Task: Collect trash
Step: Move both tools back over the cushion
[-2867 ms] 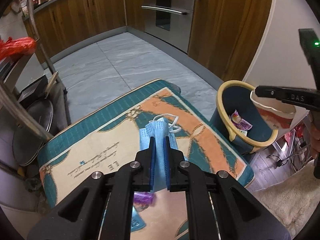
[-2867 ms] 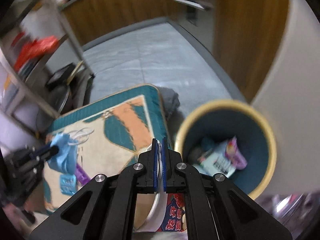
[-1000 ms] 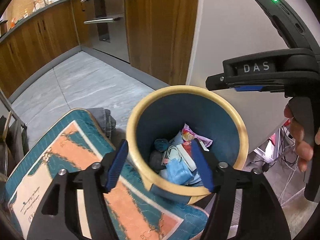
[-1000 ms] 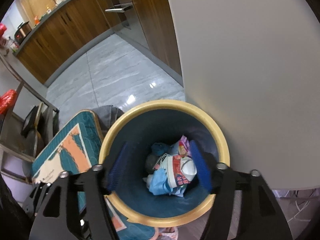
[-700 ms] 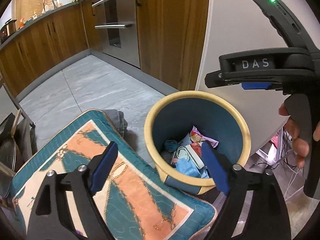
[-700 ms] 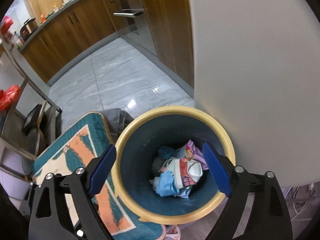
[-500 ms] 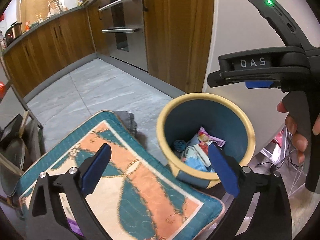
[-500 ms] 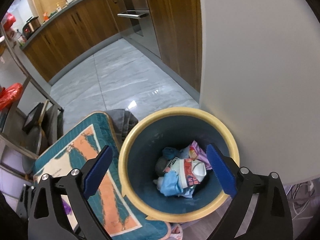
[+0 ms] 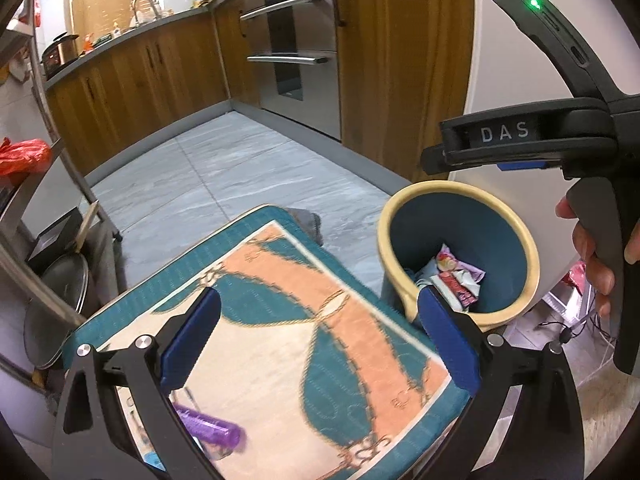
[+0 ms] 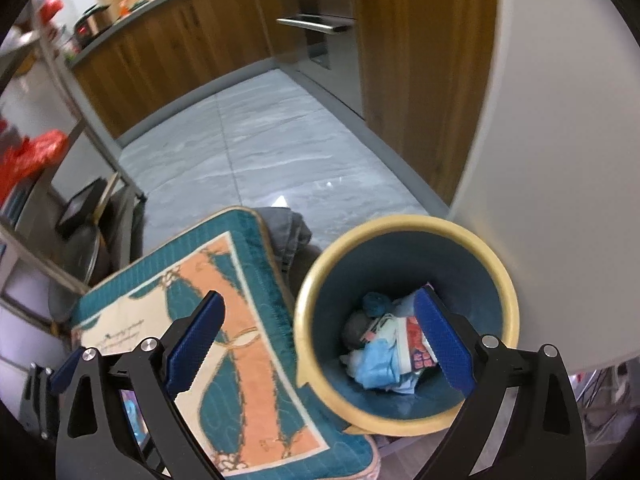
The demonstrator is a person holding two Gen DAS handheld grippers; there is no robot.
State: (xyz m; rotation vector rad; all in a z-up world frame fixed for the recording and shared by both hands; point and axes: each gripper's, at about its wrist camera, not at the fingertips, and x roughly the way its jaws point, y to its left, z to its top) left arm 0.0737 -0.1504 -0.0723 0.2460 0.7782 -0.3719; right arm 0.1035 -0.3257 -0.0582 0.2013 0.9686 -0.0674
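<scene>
A blue bin with a yellow rim stands beside a patterned cushion. It holds a blue face mask, a red-and-white cup and wrappers. My left gripper is open and empty over the cushion. A purple wrapper lies on the cushion behind its left finger. My right gripper is open and empty above the bin's left rim; it also shows in the left wrist view.
A grey cloth lies at the cushion's far end. A metal rack with pans stands on the left. Wooden cabinets and an oven line the far side. A white wall is right of the bin.
Both grippers have opened, dropping the mask and the cup into the bin, then drawn back. My left gripper has swung left over the cushion, and the purple wrapper has come into view.
</scene>
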